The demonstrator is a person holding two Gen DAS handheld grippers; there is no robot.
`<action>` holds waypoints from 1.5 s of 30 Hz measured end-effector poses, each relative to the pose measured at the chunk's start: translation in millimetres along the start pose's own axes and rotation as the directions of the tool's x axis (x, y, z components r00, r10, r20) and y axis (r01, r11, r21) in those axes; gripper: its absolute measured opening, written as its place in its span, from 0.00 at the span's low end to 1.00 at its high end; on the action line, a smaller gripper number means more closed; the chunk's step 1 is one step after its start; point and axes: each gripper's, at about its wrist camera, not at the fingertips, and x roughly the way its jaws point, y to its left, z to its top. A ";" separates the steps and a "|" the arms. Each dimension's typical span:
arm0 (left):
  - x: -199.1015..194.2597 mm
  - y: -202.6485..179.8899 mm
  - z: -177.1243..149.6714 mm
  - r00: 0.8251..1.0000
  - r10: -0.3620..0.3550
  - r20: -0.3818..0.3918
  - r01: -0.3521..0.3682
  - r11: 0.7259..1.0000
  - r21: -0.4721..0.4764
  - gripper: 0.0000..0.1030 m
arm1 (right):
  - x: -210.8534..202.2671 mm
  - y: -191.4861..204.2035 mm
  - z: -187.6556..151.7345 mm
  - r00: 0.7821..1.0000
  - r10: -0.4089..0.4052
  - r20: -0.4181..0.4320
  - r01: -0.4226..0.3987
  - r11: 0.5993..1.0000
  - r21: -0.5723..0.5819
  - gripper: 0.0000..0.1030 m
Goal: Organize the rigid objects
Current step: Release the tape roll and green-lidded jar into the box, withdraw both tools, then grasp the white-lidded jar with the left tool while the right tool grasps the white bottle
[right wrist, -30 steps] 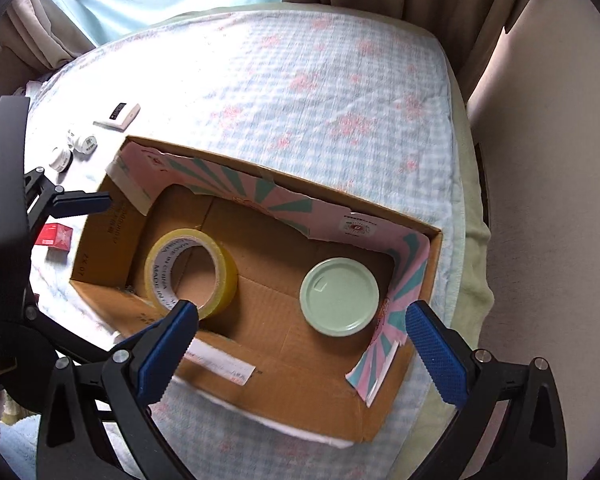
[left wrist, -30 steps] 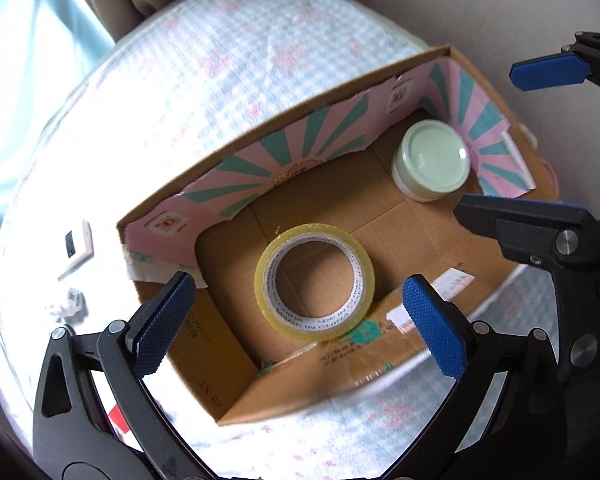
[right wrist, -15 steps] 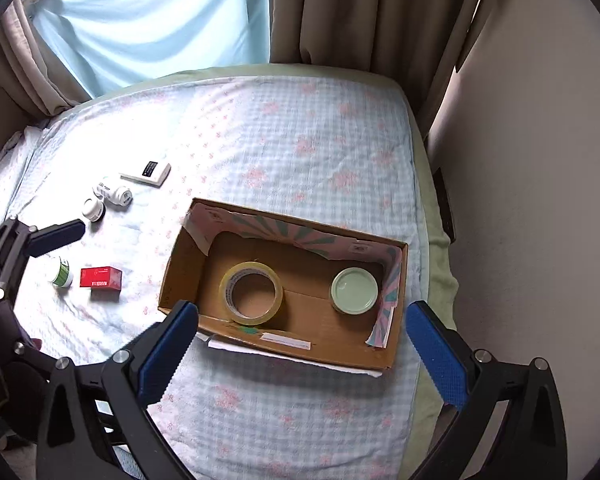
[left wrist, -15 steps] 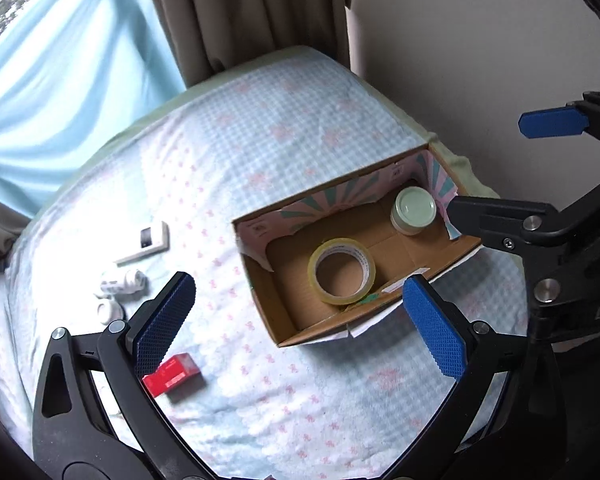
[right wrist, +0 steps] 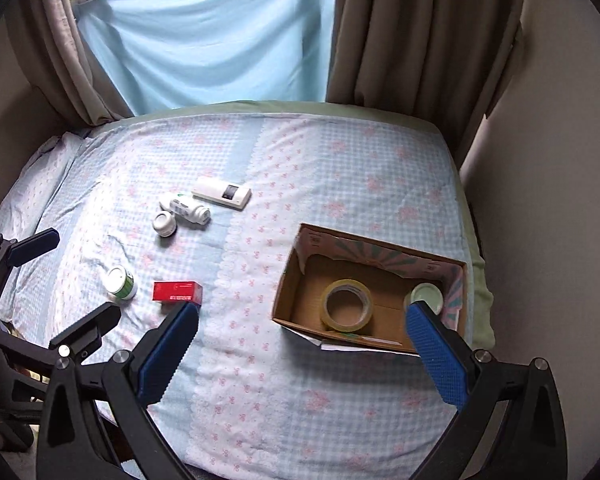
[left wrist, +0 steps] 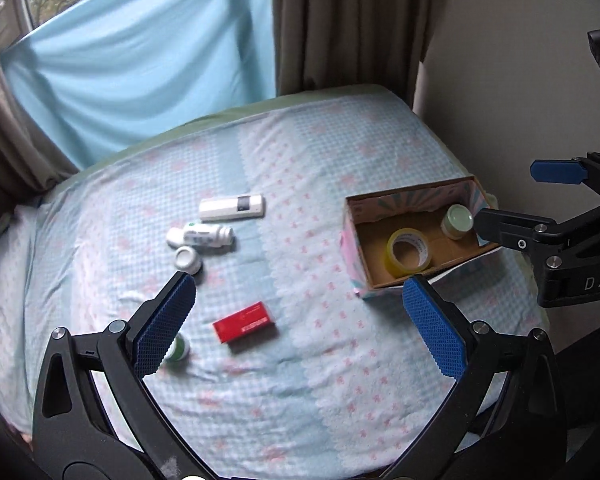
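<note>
A cardboard box (left wrist: 352,236) (right wrist: 286,284) stands on the bed at the right, holding a yellow tape roll (left wrist: 408,250) (right wrist: 347,305) and a pale green lidded jar (left wrist: 457,221) (right wrist: 424,295). On the bedsheet lie a red box (left wrist: 244,322) (right wrist: 177,291), a white remote (left wrist: 232,208) (right wrist: 221,193), a white bottle on its side (left wrist: 202,235) (right wrist: 185,208), a small white jar (left wrist: 188,259) (right wrist: 164,224) and a green-banded jar (left wrist: 178,350) (right wrist: 120,282). My left gripper (left wrist: 300,326) is open and empty, high above the red box. My right gripper (right wrist: 300,356) is open and empty, high above the bed's near side.
The bed has a blue checked floral sheet (right wrist: 340,168). Behind it hang brown curtains (right wrist: 400,40) and a blue cloth (right wrist: 204,40) over the window. A wall (right wrist: 548,160) runs along the right side, close to the box.
Both grippers have risen and pulled back far from the box, staying open. The left one has also swung left, so the loose objects on the sheet are now in view.
</note>
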 end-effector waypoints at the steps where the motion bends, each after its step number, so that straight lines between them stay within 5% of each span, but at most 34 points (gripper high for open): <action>1: -3.8 13.4 -8.0 1.000 0.009 -0.002 -0.009 1.000 -0.021 1.00 | -0.2 13.4 1.8 1.000 0.007 0.005 -0.007 1.000 -0.013 1.00; 11: -5.6 145.1 -73.3 0.994 0.087 -0.059 -0.097 0.978 -0.186 1.00 | 24.9 120.4 26.8 0.996 0.094 -0.005 -0.094 0.994 -0.056 1.00; 23: 69.2 257.6 -135.8 0.988 0.016 -0.151 -0.054 0.967 -0.251 1.00 | 112.9 201.2 74.6 0.990 0.131 -0.047 -0.136 0.984 -0.112 1.00; 36: 209.5 273.1 -186.9 0.967 0.002 -0.256 -0.055 0.978 -0.202 1.00 | 277.2 221.3 102.6 0.973 0.129 -0.190 -0.184 0.933 -0.308 1.00; 43: 266.3 259.0 -201.1 0.955 -0.011 -0.297 -0.049 0.980 -0.191 1.00 | 359.9 223.4 118.0 0.959 0.071 -0.275 -0.219 0.801 -0.557 1.00; 45: 280.0 256.5 -204.2 0.953 -0.010 -0.304 -0.054 0.978 -0.200 1.00 | 382.7 223.0 122.8 0.948 0.060 -0.313 -0.246 0.764 -0.597 0.92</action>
